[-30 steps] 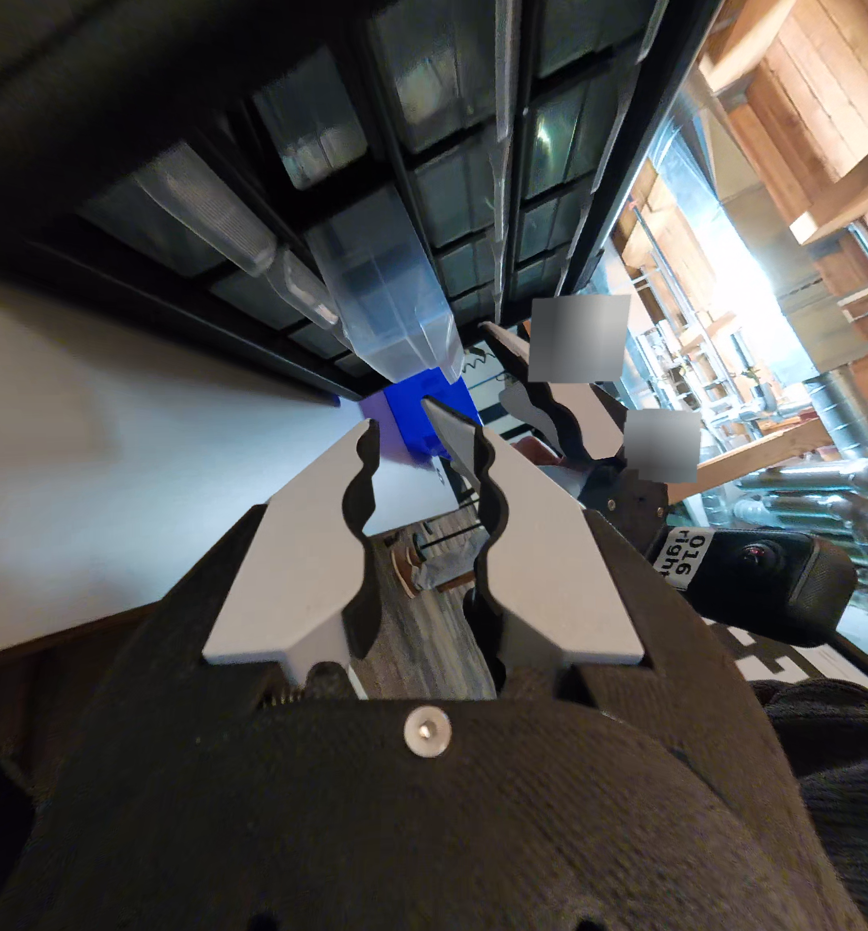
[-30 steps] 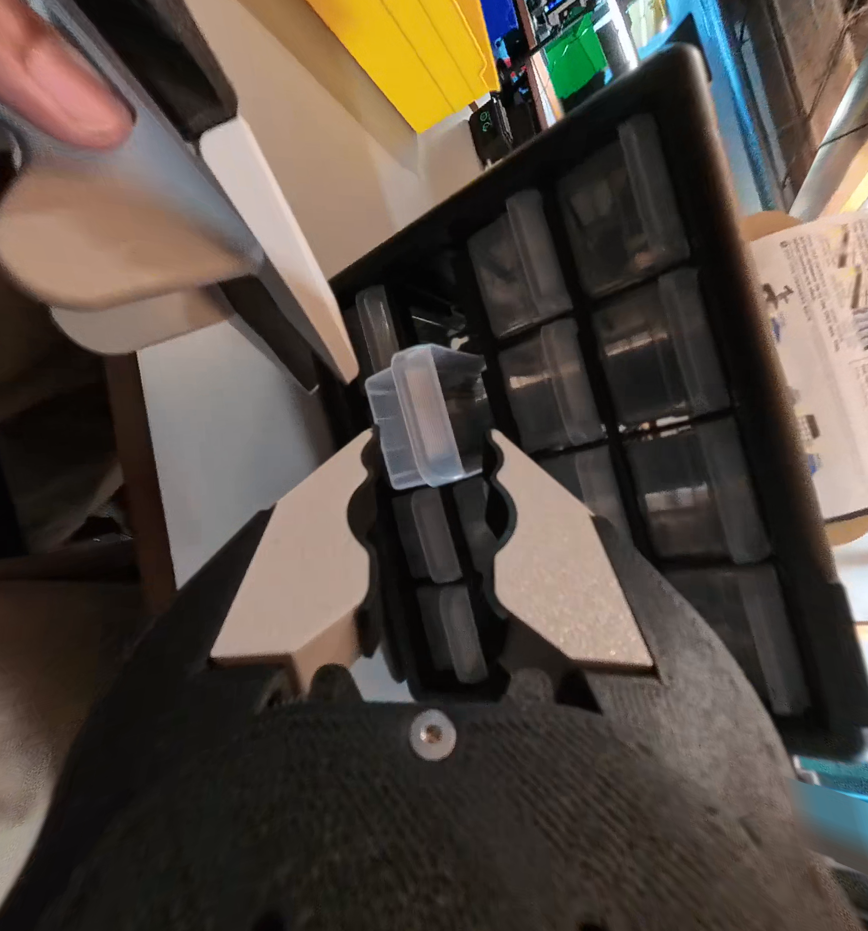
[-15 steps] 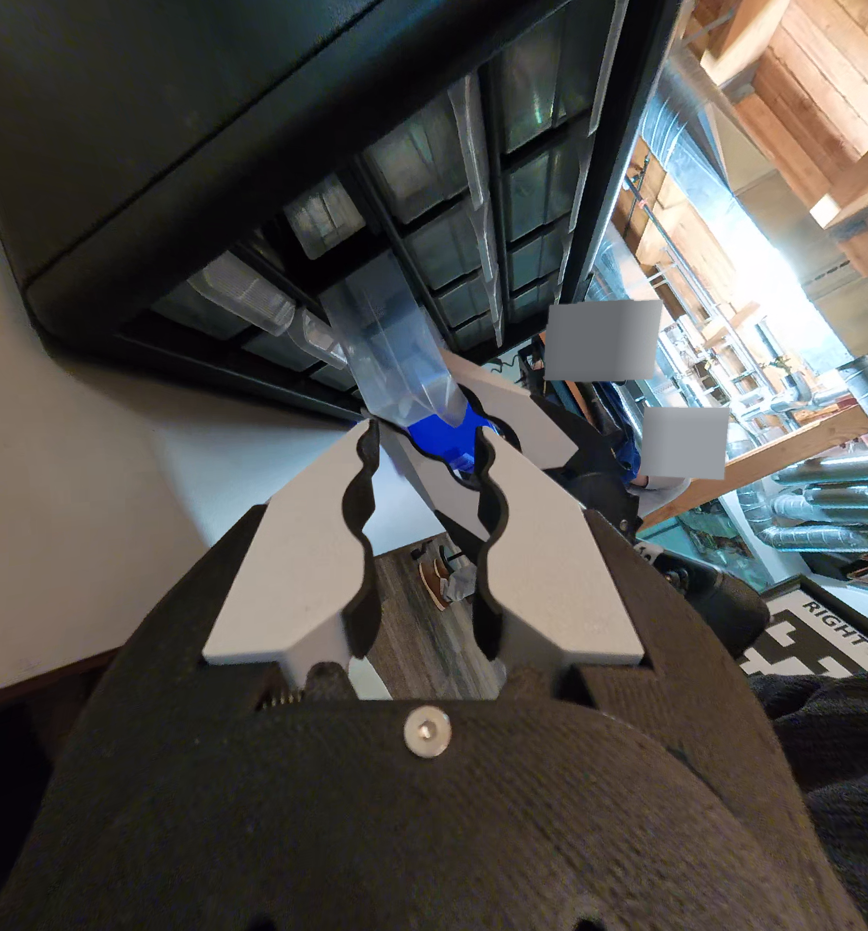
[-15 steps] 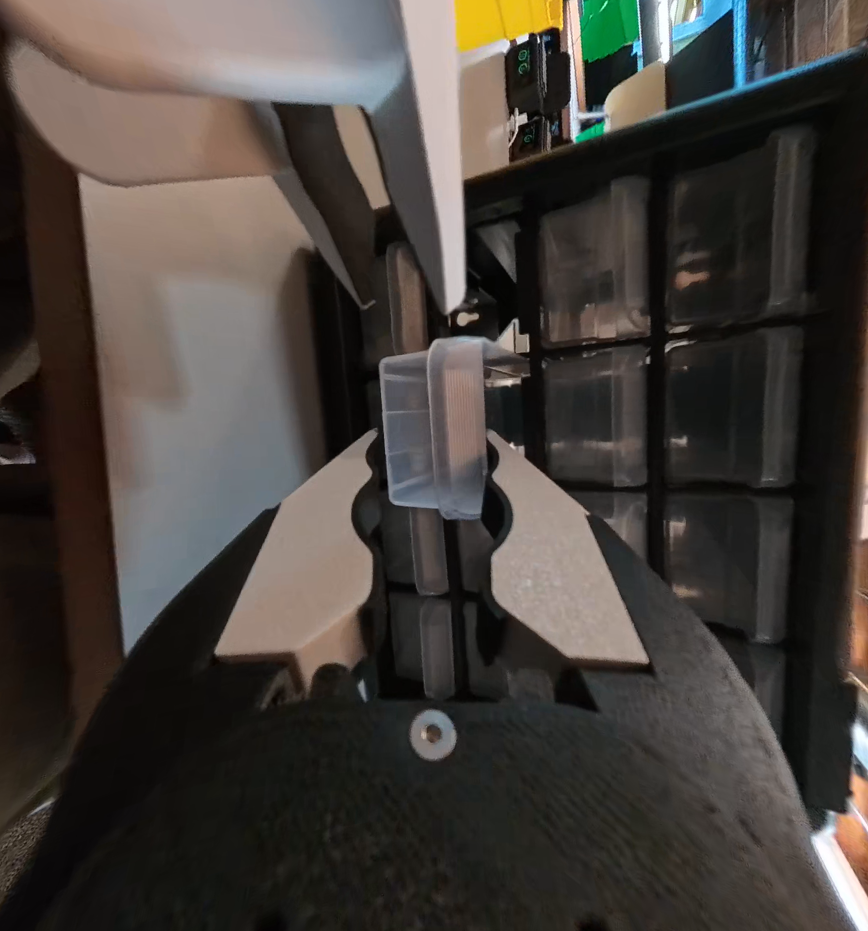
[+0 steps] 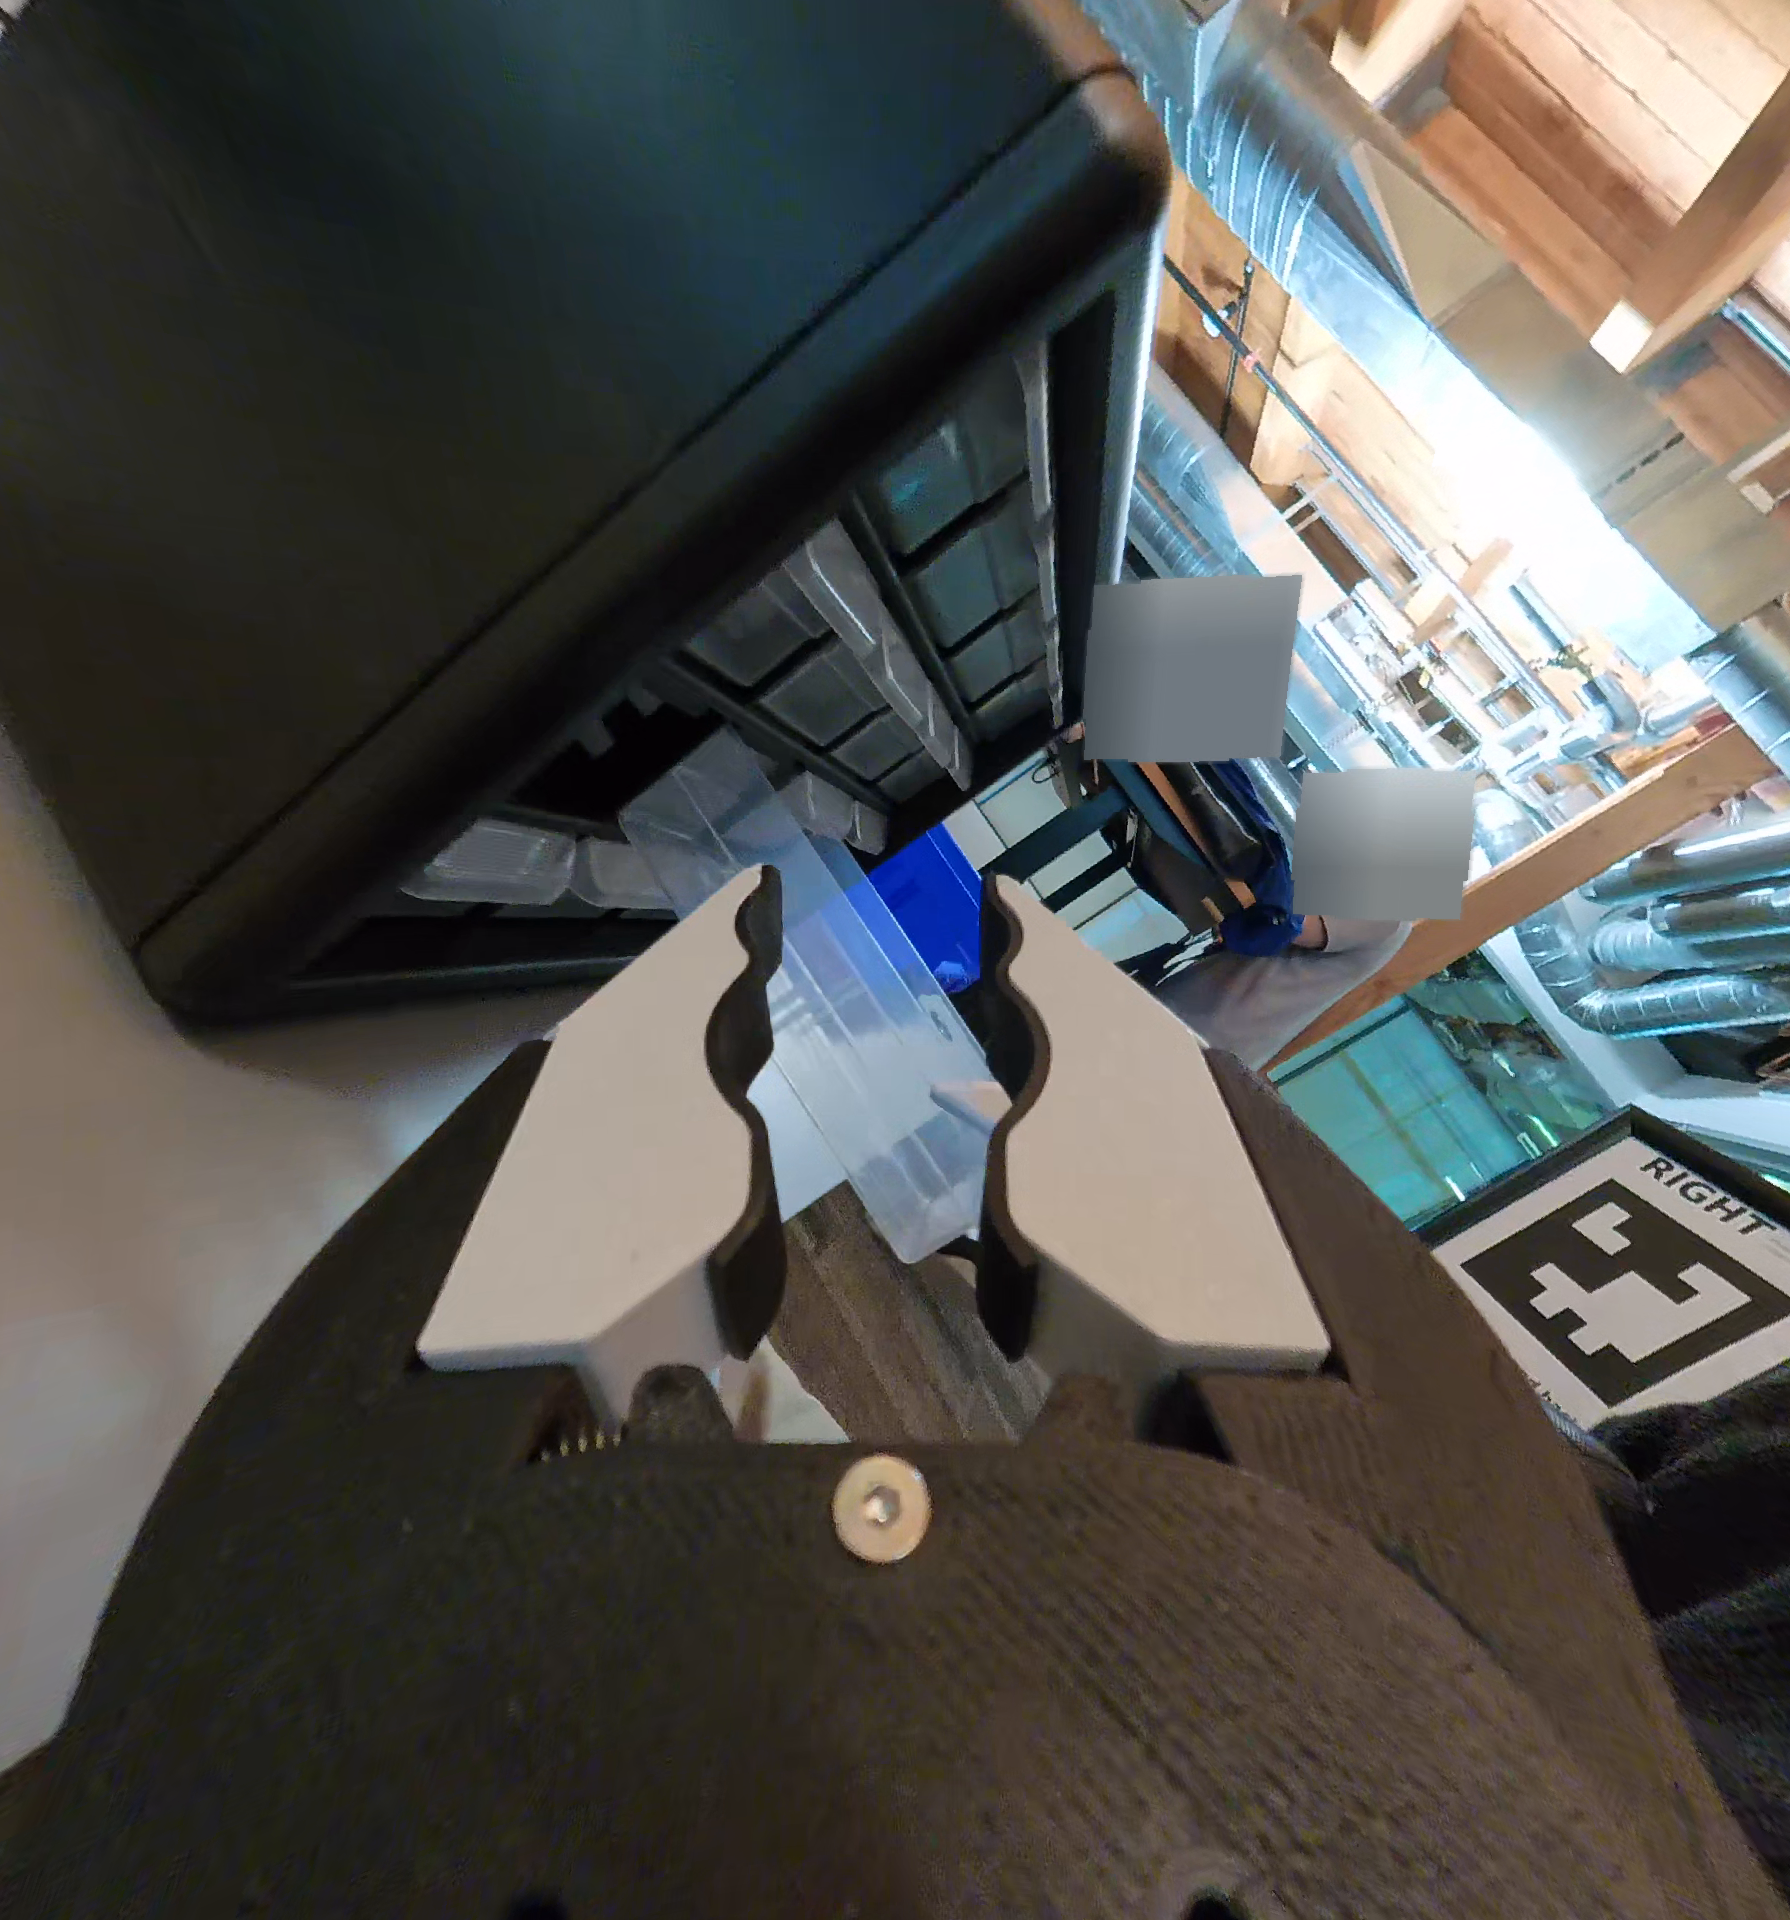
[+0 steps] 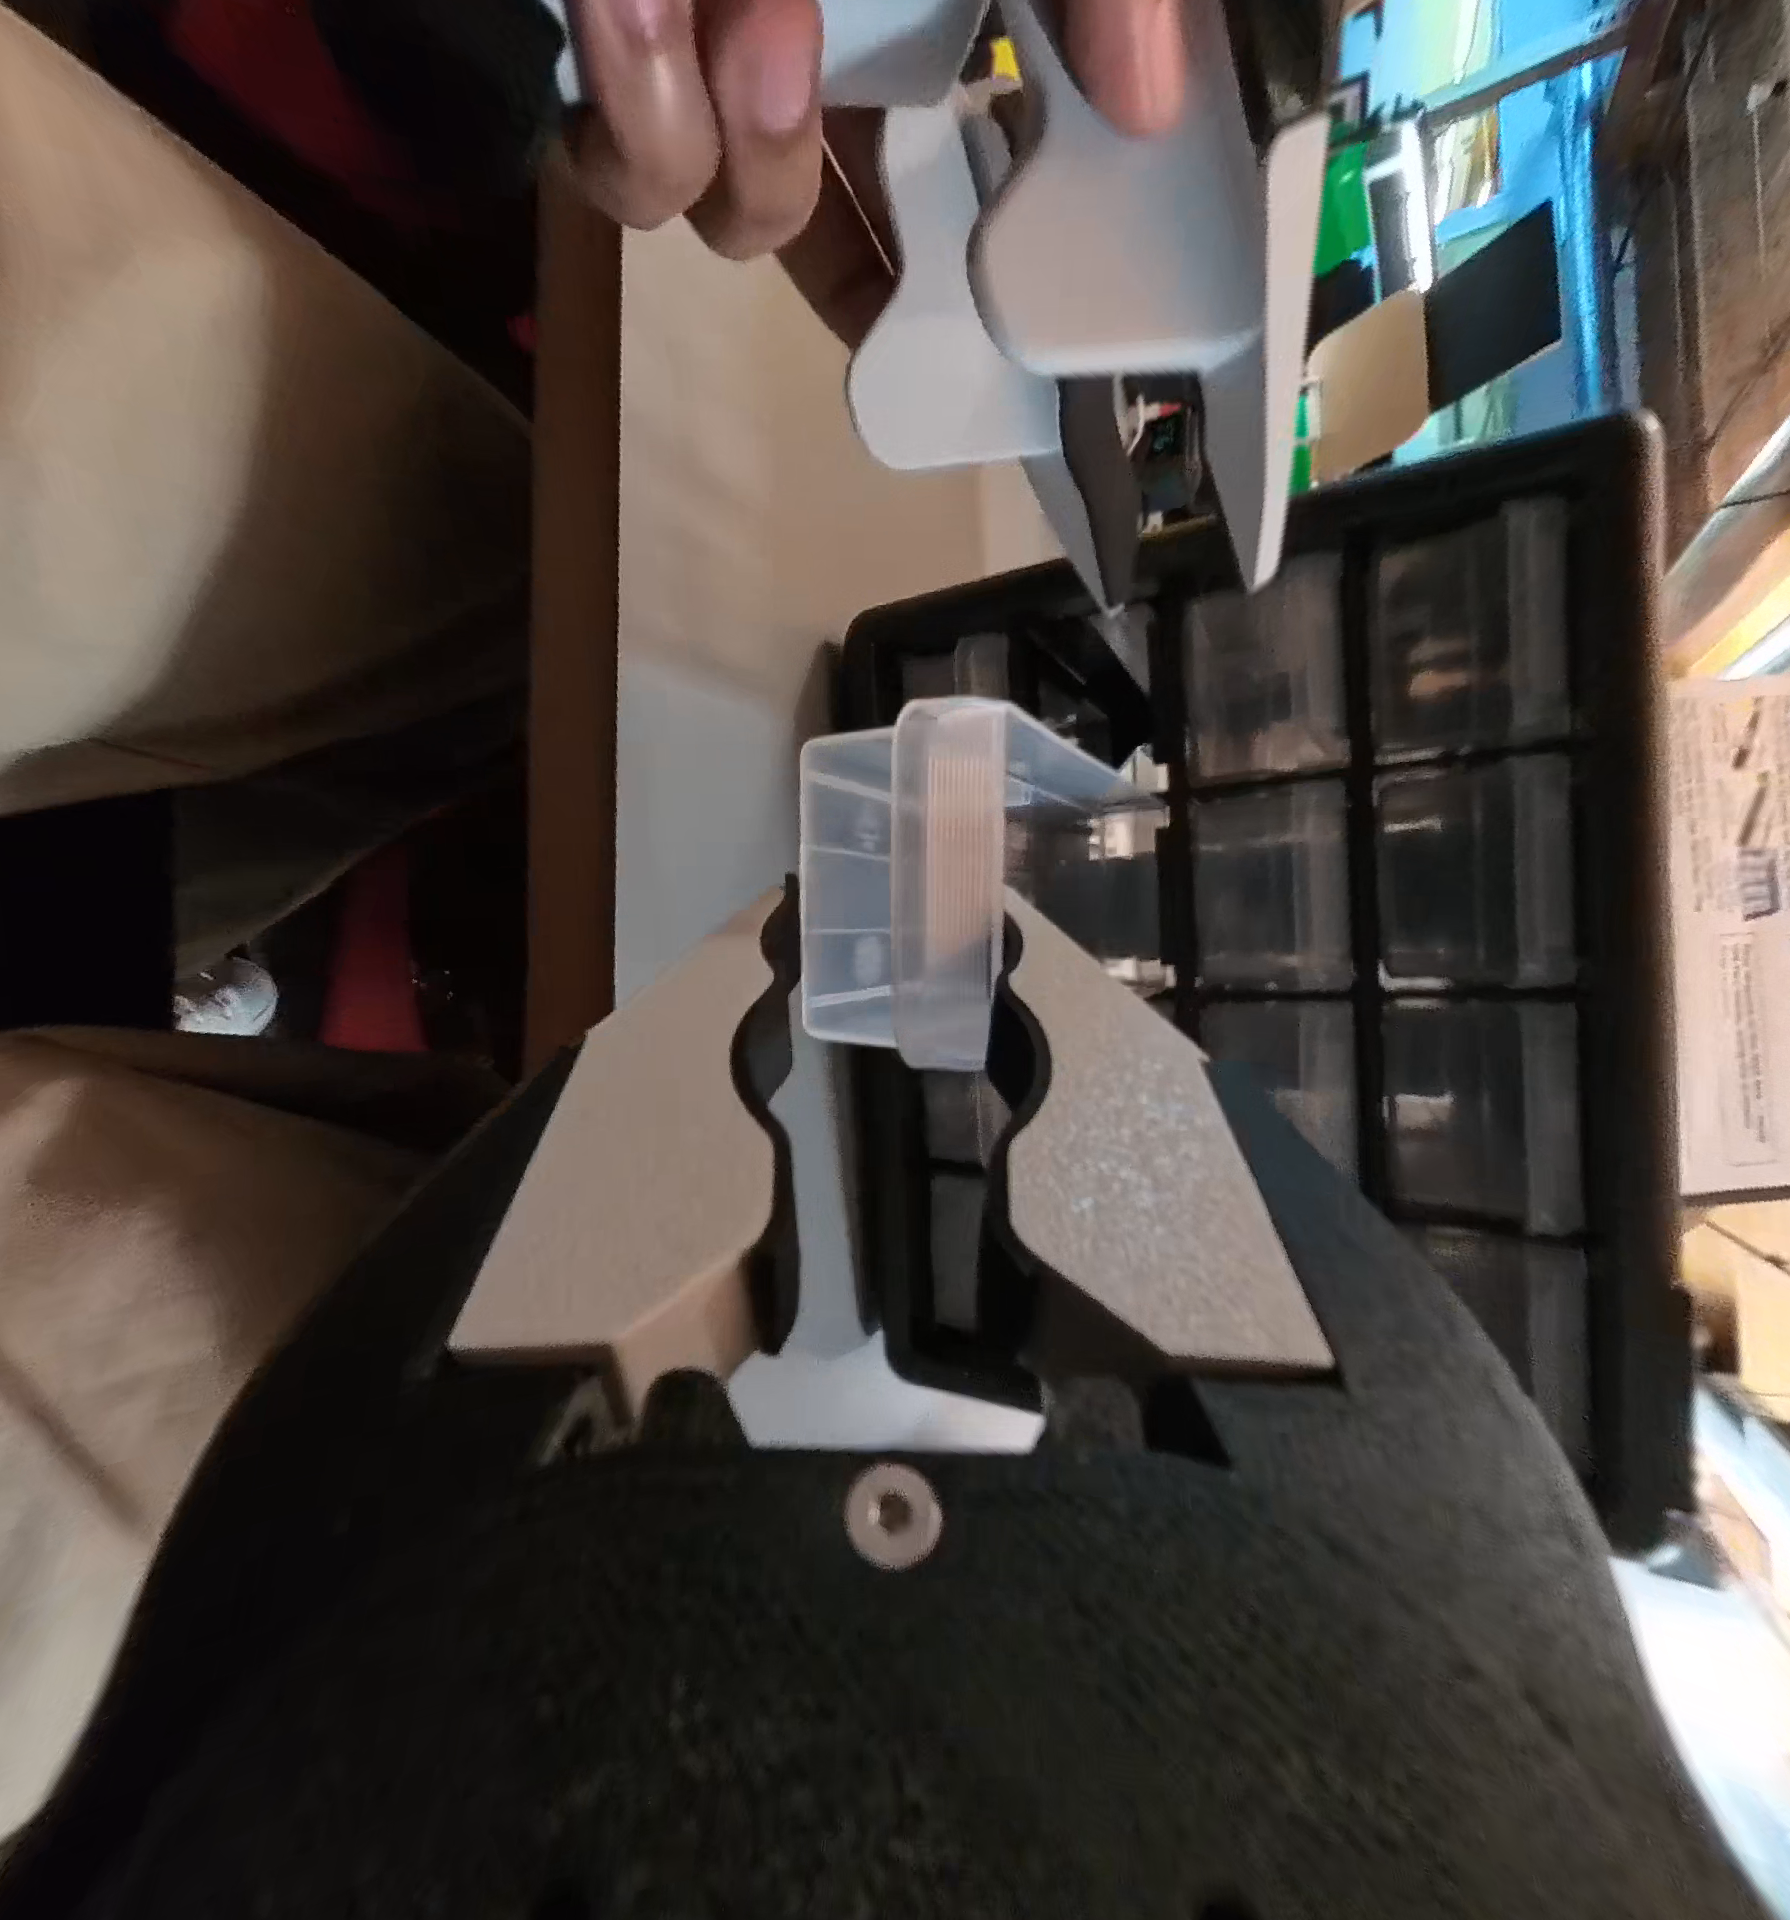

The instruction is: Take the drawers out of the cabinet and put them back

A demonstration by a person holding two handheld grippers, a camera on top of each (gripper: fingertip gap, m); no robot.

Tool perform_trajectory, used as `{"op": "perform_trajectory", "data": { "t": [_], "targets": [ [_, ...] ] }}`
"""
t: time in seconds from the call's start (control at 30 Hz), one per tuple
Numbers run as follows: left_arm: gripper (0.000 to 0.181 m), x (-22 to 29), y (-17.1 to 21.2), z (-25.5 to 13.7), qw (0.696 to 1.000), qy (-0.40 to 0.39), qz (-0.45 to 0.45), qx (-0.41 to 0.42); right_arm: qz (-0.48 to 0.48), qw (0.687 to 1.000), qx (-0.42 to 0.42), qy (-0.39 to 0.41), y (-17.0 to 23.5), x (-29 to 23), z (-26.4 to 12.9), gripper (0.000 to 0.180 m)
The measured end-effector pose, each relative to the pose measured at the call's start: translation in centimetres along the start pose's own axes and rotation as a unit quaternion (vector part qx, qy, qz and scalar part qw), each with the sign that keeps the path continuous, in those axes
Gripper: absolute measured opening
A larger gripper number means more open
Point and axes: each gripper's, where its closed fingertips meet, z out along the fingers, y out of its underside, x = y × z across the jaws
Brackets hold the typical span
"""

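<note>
Drawer: clear plastic drawer, pulled out of the black cabinet, centre of the right wrist frame.
Right gripper: fingertips clamp the drawer's front.
Left gripper: jaws parted, nothing clamped; the drawer shows between its fingers.
Cabinet: fills the upper left of the left wrist frame, standing on a white table.

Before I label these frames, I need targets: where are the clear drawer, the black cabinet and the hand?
clear drawer (image 6: 948, 883): right wrist view, ribbed front handle.
black cabinet (image 5: 455, 364): left wrist view, flat outer side panel.
hand (image 6: 704, 114): right wrist view, fingertips at the top.
</note>
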Motion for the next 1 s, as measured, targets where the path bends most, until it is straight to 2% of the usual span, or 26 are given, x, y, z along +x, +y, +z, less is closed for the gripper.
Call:
{"op": "perform_trajectory", "data": {
  "t": [0.03,0.3,0.5,0.7,0.83,1.0],
  "targets": [
    [0.035,-0.1,-0.3,0.0,1.0,0.0,0.0,0.002,0.013,1.0,0.0,-0.002,0.2,0.1,-0.2,0.033],
    [0.035,-0.3,-0.2,0.9,1.0,0.012,0.002,-0.01,0.186,0.978,0.071,-0.062,-1.4,2.5,-1.4,0.033],
    [0.035,-0.5,-0.4,1.0,1.0,0.011,0.002,-0.006,0.248,0.96,0.068,-0.114,-0.8,3.9,-2.5,0.033],
    [0.035,-0.9,-0.1,1.0,1.0,0.009,-0.006,-0.009,0.345,0.917,0.113,-0.164,-1.1,4.7,-3.5,0.032],
    [0.035,-1.0,-0.1,1.0,1.0,0.008,-0.007,-0.01,0.379,0.898,0.143,-0.169,-1.5,6.0,-4.6,0.031],
    [0.035,-1.0,0.0,1.0,1.0,0.008,-0.007,-0.01,0.419,0.87,0.198,-0.17,-2.2,9.5,-8.8,0.029]
  ]
}}
